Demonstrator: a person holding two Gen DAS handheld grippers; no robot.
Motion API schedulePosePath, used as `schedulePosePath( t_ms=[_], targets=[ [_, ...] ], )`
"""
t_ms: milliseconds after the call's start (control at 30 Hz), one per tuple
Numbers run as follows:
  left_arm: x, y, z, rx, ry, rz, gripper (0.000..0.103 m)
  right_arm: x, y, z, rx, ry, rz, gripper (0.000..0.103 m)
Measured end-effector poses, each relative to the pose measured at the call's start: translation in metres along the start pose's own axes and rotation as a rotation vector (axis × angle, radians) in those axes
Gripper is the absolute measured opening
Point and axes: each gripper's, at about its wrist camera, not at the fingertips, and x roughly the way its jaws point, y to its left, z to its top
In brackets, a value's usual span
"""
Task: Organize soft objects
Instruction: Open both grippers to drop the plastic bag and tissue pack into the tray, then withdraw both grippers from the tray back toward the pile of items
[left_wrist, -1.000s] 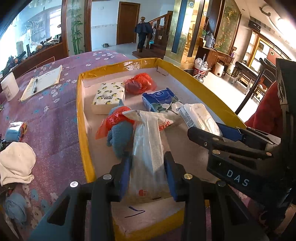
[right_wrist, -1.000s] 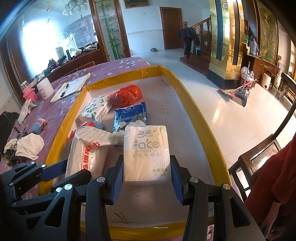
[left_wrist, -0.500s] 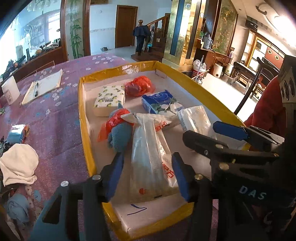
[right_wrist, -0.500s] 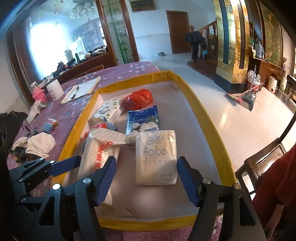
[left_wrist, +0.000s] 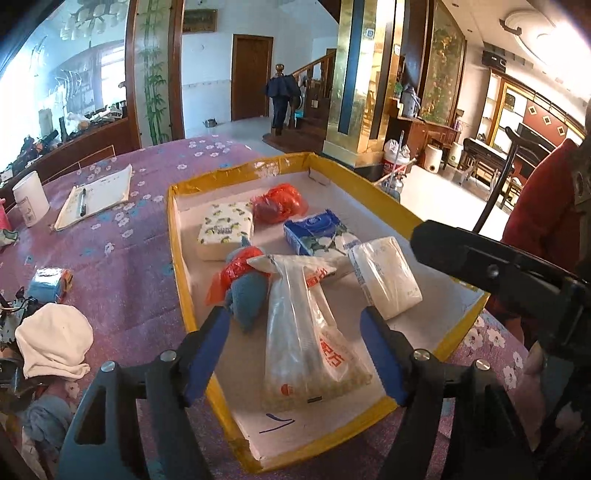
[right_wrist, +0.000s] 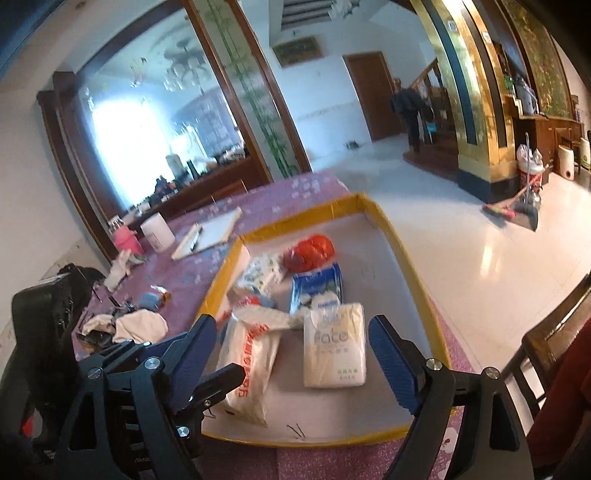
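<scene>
A yellow-rimmed tray (left_wrist: 177, 258) (right_wrist: 417, 291) holds several soft packs. A clear plastic bag with red print (left_wrist: 306, 332) (right_wrist: 251, 354) lies at its near end. A white "Face" tissue pack (left_wrist: 384, 277) (right_wrist: 334, 343) lies to its right. A blue wipes pack (left_wrist: 317, 232), a lemon-print tissue pack (left_wrist: 225, 229), a red bag (left_wrist: 279, 203) and a blue cloth (left_wrist: 247, 299) lie further in. My left gripper (left_wrist: 295, 350) is open above the plastic bag, holding nothing. My right gripper (right_wrist: 291, 358) is open and empty, raised above the tray's near end.
On the purple flowered tablecloth left of the tray lie a white cloth (left_wrist: 51, 336), a small blue packet (left_wrist: 50, 282), a notepad with pen (left_wrist: 96, 194) and a white cup (left_wrist: 29, 197). A wooden chair (right_wrist: 546, 350) stands at the right.
Both grippers opened, releasing the plastic bag and the tissue pack into the tray. Both then pulled back and rose away from the tray.
</scene>
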Motion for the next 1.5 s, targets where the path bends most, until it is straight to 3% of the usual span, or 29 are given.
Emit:
schedulePosePath(
  t_ms=[267, 433, 567, 700, 1033, 1233, 1500],
  targets=[
    [-0.002, 0.003, 0.000, -0.008, -0.017, 0.020, 0.073, -0.012, 0.006, 0.002, -0.010, -0.073, -0.010, 0.101],
    [-0.007, 0.005, 0.001, -0.017, -0.044, 0.032, 0.073, -0.018, 0.012, 0.001, -0.034, -0.110, -0.003, 0.101],
    [-0.008, 0.003, 0.000, -0.011, -0.054, 0.044, 0.074, -0.014, 0.005, -0.001, 0.016, -0.090, 0.028, 0.101],
    [-0.013, 0.001, 0.000, -0.007, -0.078, 0.051, 0.083, -0.018, -0.001, -0.003, 0.066, -0.089, 0.027, 0.101],
    [-0.025, -0.004, 0.004, -0.002, -0.095, 0.051, 0.083, -0.038, -0.002, -0.003, 0.165, -0.113, 0.006, 0.101],
    [-0.052, -0.002, 0.000, 0.004, -0.065, 0.040, 0.083, -0.057, 0.010, -0.001, 0.184, -0.153, 0.016, 0.101],
    [-0.090, 0.026, -0.029, -0.012, -0.047, 0.045, 0.083, -0.041, 0.056, -0.006, 0.148, -0.098, 0.068, 0.101]
  ],
)
